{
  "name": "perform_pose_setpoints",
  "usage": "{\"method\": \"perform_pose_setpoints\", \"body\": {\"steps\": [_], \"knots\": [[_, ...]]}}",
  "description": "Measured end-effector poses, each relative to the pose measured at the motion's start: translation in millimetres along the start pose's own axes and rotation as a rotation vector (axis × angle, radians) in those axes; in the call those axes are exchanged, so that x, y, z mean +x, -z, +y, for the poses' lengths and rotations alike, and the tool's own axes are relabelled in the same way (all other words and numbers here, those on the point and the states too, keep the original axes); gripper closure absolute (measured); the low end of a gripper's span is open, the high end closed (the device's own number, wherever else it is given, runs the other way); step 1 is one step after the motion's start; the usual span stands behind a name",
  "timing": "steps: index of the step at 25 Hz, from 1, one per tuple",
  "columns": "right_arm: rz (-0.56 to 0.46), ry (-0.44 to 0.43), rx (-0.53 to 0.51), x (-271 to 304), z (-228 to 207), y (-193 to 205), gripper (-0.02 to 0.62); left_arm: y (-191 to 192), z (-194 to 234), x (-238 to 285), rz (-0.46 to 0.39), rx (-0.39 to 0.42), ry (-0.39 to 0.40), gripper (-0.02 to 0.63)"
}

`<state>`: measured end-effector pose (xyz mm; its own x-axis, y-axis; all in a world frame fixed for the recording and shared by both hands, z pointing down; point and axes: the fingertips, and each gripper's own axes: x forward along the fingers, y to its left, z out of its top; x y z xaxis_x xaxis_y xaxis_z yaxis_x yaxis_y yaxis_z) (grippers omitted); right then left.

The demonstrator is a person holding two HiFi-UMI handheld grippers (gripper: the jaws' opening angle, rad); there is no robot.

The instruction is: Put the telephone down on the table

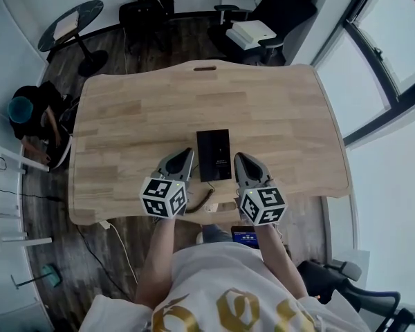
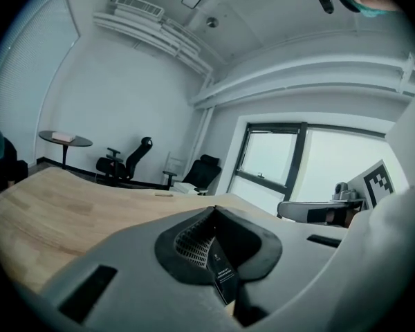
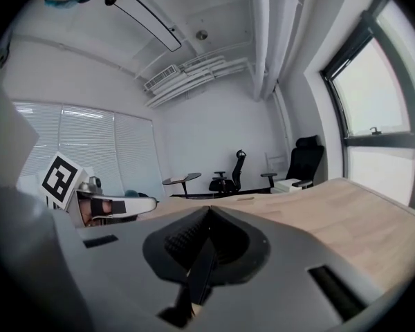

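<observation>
Risk: both grips sit on the thin edges of a slick slab. If one pair lets go first, or my hands drift apart, I expect it to pivot and drop. This near the front rim, it could slide off the table (image 1: 138,109).

Left tongs (image 1: 188,153) and right tongs (image 1: 238,157) are each clamped shut on the telephone (image 1: 214,155), one per side, at lower centre of frame, seemingly above the wood.

Telephone: flat black rectangle, small pale print low on its face.
</observation>
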<state>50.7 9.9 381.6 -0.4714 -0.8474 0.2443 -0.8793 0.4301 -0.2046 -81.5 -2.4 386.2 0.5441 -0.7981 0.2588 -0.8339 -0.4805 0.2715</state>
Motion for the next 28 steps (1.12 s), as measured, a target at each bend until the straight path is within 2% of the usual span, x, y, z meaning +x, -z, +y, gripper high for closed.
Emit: {"method": "perform_pose_setpoints", "body": {"steps": [5, 17, 28], "knots": [[0.005, 0.025, -0.003, -11, 2, 3, 0.584, 2, -2, -9, -0.007, -0.016, 0.007, 0.597], [0.01, 0.017, 0.014, -9, 3, 7, 0.584, 10, -4, -3, 0.009, -0.033, 0.038, 0.597], [0.03, -0.013, 0.027, 2, -4, 13, 0.584, 18, 3, 11, 0.029, -0.041, 0.014, 0.597]]}}
